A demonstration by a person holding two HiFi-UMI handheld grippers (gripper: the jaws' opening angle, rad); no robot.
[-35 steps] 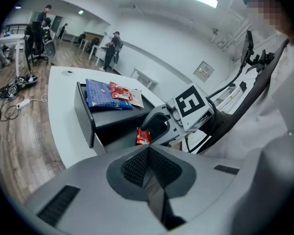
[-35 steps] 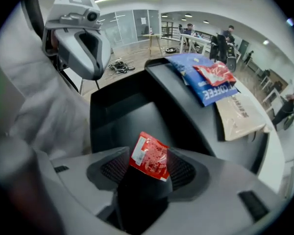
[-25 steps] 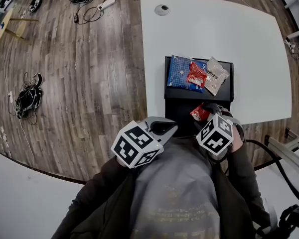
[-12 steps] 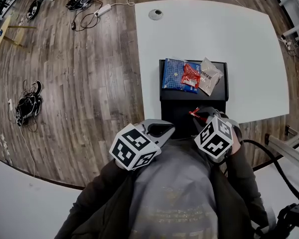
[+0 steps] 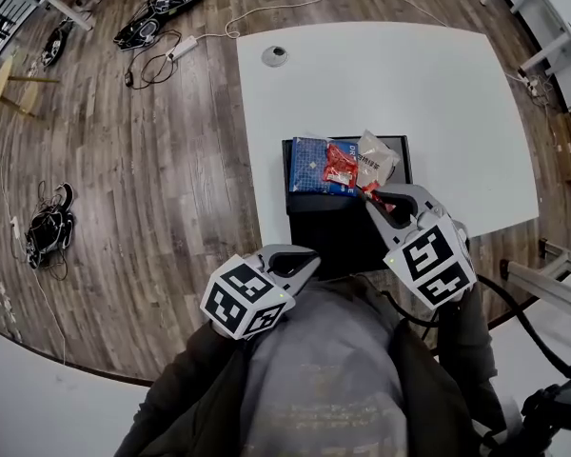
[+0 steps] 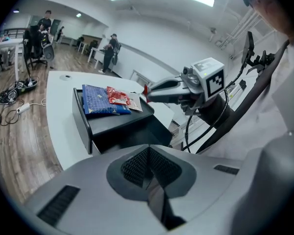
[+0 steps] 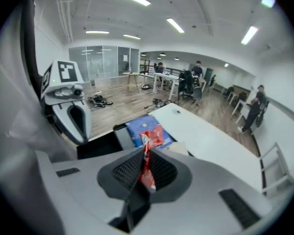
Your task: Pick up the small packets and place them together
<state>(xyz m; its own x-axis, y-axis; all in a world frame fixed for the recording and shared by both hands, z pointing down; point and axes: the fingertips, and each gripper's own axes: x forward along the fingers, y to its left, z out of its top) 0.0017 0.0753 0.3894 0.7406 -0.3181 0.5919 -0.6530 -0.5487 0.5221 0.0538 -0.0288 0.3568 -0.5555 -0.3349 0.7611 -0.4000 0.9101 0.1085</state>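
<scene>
A black box (image 5: 347, 227) stands on the white table (image 5: 409, 74). On its far end lie a blue packet (image 5: 309, 165), a red packet (image 5: 341, 163) and a beige packet (image 5: 373, 158), touching each other. My right gripper (image 5: 369, 196) is shut on another small red packet (image 7: 147, 163), which stands upright between the pads just short of the pile. The pile's blue packet (image 7: 139, 129) shows beyond it. My left gripper (image 5: 307, 253) hangs by my body at the box's near-left corner, shut (image 6: 148, 151) with nothing in it.
The table's near edge runs just in front of my body. A round grommet (image 5: 274, 56) sits at the table's far left. Cables and a power strip (image 5: 162, 8) lie on the wood floor. People sit at desks (image 7: 186, 82) far off.
The right gripper closed on the red packet at the box's near end, lifted it and carried it forward to the pile. The left gripper stayed low by my body.
</scene>
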